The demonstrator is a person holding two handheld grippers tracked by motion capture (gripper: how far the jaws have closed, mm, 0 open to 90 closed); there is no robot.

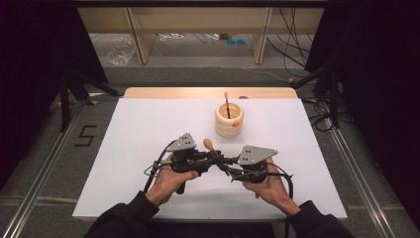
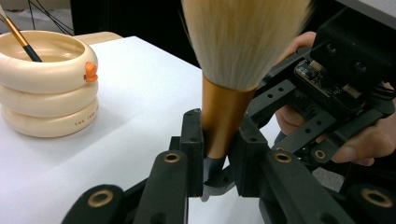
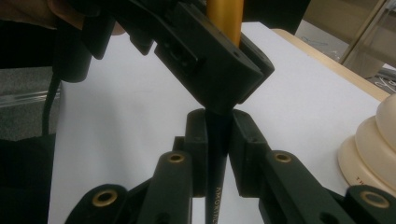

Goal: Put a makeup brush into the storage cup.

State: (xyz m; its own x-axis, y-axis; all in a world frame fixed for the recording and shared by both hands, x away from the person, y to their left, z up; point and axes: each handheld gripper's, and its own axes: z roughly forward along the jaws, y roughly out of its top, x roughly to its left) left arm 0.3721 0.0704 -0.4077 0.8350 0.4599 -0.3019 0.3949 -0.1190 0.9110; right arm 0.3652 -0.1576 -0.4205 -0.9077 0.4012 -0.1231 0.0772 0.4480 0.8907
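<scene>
Both grippers hold one makeup brush above the near middle of the table.

The left gripper [image 2: 219, 140] clamps the brush [image 2: 233, 70] on its gold collar; the right gripper [image 3: 218, 140] pinches the black handle [image 3: 215, 186]. The cream ringed holder [image 1: 229, 120], with another brush [image 1: 227, 104] inside, stands farther back, well apart.

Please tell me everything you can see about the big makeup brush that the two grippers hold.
The large makeup brush with pale cream bristles has a fluffy, rounded head, a shiny copper-gold metal collar and a slim black handle with small pale lettering. It stands upright above the white table, head up. The left hand-held gripper clamps the collar's lower end; the right hand-held gripper clamps the black handle just below.
</scene>
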